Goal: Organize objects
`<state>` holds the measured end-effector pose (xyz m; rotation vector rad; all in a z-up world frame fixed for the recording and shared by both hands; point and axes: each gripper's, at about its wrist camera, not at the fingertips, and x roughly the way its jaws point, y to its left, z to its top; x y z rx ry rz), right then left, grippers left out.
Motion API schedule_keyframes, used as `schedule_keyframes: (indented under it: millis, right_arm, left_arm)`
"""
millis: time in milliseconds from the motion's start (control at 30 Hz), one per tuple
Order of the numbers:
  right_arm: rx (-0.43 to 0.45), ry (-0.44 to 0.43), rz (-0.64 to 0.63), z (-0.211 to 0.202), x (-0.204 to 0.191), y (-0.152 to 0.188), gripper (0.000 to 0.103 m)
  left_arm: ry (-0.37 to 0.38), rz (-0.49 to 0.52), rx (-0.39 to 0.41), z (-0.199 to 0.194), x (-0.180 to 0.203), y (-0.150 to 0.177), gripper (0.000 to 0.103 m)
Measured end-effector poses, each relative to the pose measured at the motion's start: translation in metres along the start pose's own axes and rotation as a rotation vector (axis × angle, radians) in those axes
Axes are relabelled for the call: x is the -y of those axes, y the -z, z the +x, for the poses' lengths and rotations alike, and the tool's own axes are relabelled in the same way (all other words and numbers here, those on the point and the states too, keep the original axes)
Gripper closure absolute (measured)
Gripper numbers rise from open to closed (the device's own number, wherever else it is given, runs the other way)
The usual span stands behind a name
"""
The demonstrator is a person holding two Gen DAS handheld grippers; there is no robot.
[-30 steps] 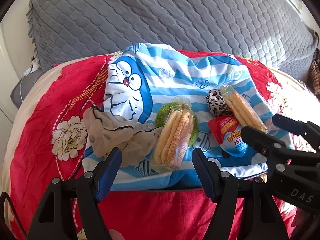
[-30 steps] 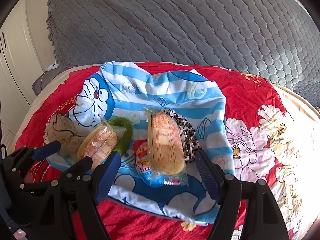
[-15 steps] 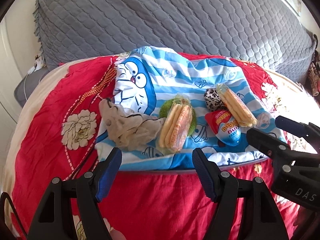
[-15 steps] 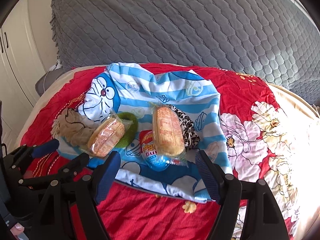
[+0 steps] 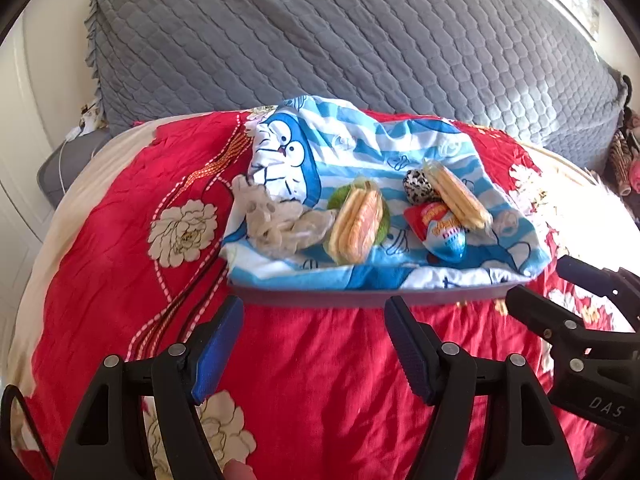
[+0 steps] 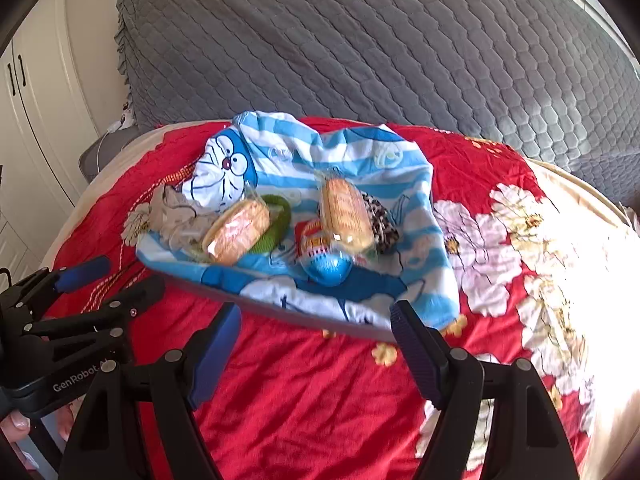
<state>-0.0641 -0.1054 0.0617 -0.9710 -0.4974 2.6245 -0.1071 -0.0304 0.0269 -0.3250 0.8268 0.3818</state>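
A blue-striped cartoon cloth [image 5: 360, 148] [image 6: 360, 156] lies on the red bed. On it lie two clear packs of biscuit sticks [image 5: 356, 226] [image 5: 458, 194] [image 6: 238, 232] [image 6: 346, 214], a green ring [image 5: 339, 200] [image 6: 280, 224], a red-and-blue snack pouch [image 5: 444, 230] [image 6: 324, 258], a leopard-print scrunchie [image 5: 416, 188] [image 6: 380, 220] and a beige crumpled cloth [image 5: 272, 220] [image 6: 180, 216]. My left gripper [image 5: 314, 344] is open and empty, short of the cloth's near edge. My right gripper [image 6: 316, 348] is open and empty too, also short of that edge.
A red floral bedspread [image 5: 312, 380] [image 6: 320, 400] covers the bed. A grey quilted headboard [image 5: 360, 40] [image 6: 380, 40] stands behind. White cupboard doors [image 6: 24, 120] are at the left. Each gripper shows in the other's view, the right one [image 5: 568, 304] and the left one [image 6: 100, 284].
Both grippers have pulled back from the cloth. The items look smaller and farther away, and more red bedspread shows in front of the fingers. Nothing on the cloth has moved.
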Motion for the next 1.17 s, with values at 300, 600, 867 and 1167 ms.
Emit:
schedule_keyframes:
  millis: [300,600,867,1167]
  right_arm:
    - [0.007,0.021,-0.003,-0.018,-0.004,0.022,0.026]
    - [0.006,0.037,0.006,-0.024,-0.009,0.05,0.026]
    - [0.009,0.041,0.099,-0.02,-0.002,0.068,0.026]
    - [-0.022,0.139,0.101,-0.002,0.001,0.087,0.026]
  left_arm:
    - [0.014,-0.005,-0.006,-0.016,-0.005,0.027,0.029]
    - [0.008,0.001,0.001,-0.027,-0.011,0.047,0.029]
    - [0.03,0.023,-0.013,-0.024,-0.013,0.072,0.029]
    - [-0.032,0.062,0.017,-0.019,-0.014,0.089,0.029]
